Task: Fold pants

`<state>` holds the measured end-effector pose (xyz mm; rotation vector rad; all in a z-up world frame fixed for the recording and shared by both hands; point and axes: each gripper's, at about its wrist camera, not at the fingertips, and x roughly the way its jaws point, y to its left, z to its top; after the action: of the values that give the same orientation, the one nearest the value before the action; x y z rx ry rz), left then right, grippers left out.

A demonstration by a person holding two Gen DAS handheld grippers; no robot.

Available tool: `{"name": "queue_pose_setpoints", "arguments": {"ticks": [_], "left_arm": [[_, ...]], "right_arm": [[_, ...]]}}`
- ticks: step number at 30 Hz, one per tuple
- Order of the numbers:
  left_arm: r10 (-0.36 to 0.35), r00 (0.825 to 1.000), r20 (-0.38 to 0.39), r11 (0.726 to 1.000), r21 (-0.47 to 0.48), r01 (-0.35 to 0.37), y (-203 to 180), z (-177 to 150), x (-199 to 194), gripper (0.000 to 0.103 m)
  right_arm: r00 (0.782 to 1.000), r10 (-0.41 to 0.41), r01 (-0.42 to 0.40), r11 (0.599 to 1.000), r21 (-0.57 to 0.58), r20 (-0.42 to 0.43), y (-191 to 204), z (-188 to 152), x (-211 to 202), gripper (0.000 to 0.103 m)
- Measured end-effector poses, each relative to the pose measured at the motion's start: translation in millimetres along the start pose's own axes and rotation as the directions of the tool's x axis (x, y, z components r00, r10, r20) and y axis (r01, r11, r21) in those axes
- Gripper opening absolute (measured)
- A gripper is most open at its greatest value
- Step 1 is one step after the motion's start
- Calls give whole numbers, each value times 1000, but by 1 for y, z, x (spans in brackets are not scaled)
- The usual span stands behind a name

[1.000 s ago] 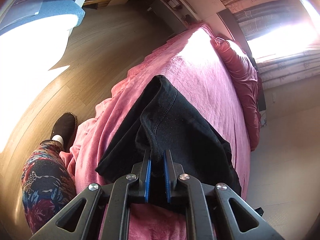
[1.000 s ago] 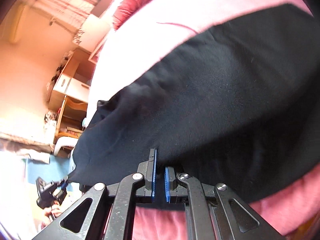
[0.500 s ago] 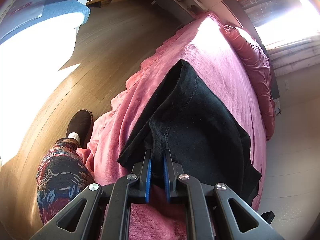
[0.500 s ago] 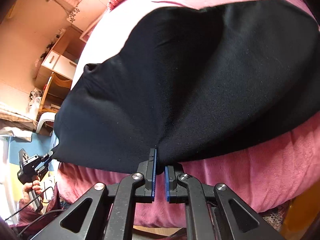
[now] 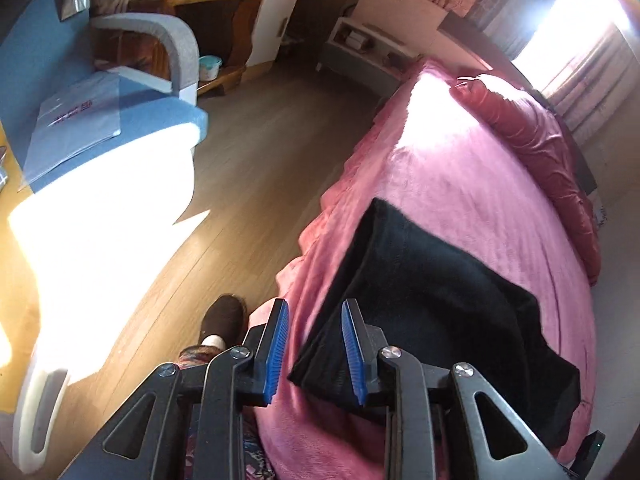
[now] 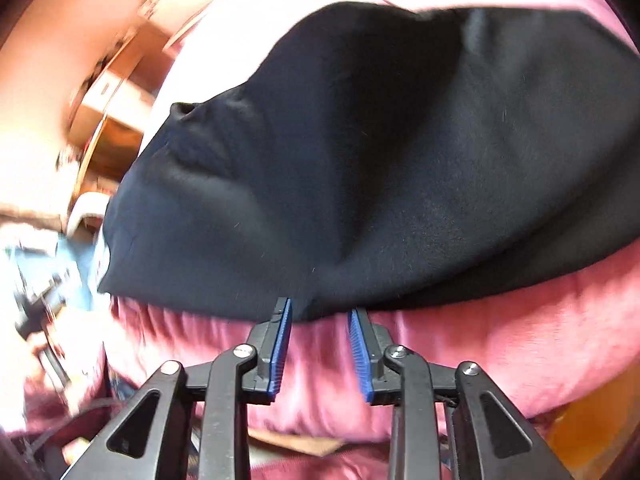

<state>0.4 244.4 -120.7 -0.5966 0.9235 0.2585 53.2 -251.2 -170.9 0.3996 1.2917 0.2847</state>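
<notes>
The black pants (image 5: pixel 432 292) lie folded on the pink bedspread (image 5: pixel 460 184), near the bed's front edge. My left gripper (image 5: pixel 314 312) is open and empty, just off the pants' near left corner. In the right wrist view the pants (image 6: pixel 380 160) fill most of the frame. My right gripper (image 6: pixel 320 314) is open, its tips right at the pants' near hem, holding nothing.
A red pillow roll (image 5: pixel 536 140) lies along the far side of the bed. The wooden floor (image 5: pixel 256 152) is to the left, with a blue and white chair (image 5: pixel 104 128) and a desk (image 5: pixel 224 20) behind it. A person's foot (image 5: pixel 222 320) stands by the bed.
Both grippers were shut on the pants' edge; both have opened and let go. The pants have dropped flat onto the bedspread, and both grippers have pulled back slightly.
</notes>
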Motion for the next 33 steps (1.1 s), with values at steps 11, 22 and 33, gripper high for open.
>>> {"name": "queue_pose_setpoints", "arguments": {"ticks": [11,22,33], "left_arm": [[-221,948,-227,905,313,287,-117,-45,48,28],[-166,935,-314,886,369,281,-128,-70,83,28],[-100,948,-302,902,375,215,-130,-75,102,22]], "right_arm": [[987,128,-102,965,-240,95,95,97,-8,31],[987,144,-156,960,-233,-69,176,198,107,35],[998,58,-60,973,-223,-12,178,224,133,4]]}}
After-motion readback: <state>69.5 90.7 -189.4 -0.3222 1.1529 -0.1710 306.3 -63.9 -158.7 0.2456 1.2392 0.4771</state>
